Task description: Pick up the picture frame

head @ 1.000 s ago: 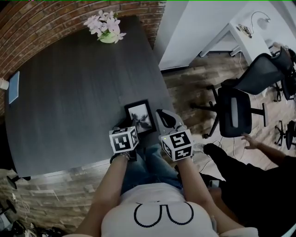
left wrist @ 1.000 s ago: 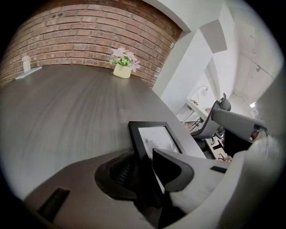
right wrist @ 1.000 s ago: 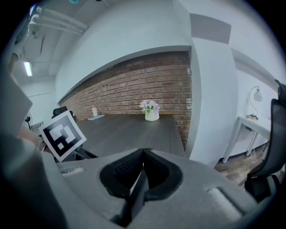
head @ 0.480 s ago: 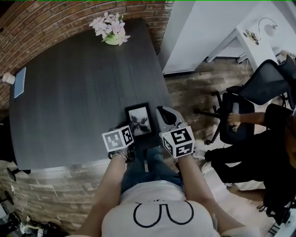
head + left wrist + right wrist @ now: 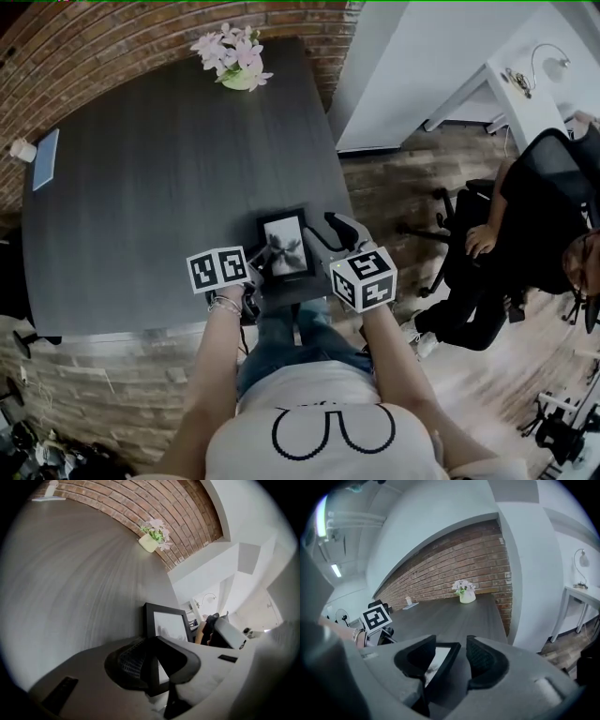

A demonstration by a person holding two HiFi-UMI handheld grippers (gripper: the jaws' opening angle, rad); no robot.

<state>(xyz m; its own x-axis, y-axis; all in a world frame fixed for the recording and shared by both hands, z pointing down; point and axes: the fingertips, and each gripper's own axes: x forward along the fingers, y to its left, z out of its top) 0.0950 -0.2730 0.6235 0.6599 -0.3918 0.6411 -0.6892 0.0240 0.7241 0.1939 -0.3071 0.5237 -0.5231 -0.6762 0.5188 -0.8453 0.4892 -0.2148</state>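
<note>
Both forearms reach up from bottom centre, grippers tilted down. The left gripper (image 5: pixel 257 281), its jaws just closing, clamps the picture frame's (image 5: pixel 286 246) left edge. The right gripper (image 5: pixel 324 246) (jaws just opened, pads clear) straddles its right edge, mid-picture at the table's (image 5: pixel 159 178) near edge.

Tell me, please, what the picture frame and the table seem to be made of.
Picture frame: probably wood or plastic, matte black; its border is flat and dull.
Table: likely wood or laminate, dark grey, matte; fine grain lines run along its top.
</note>
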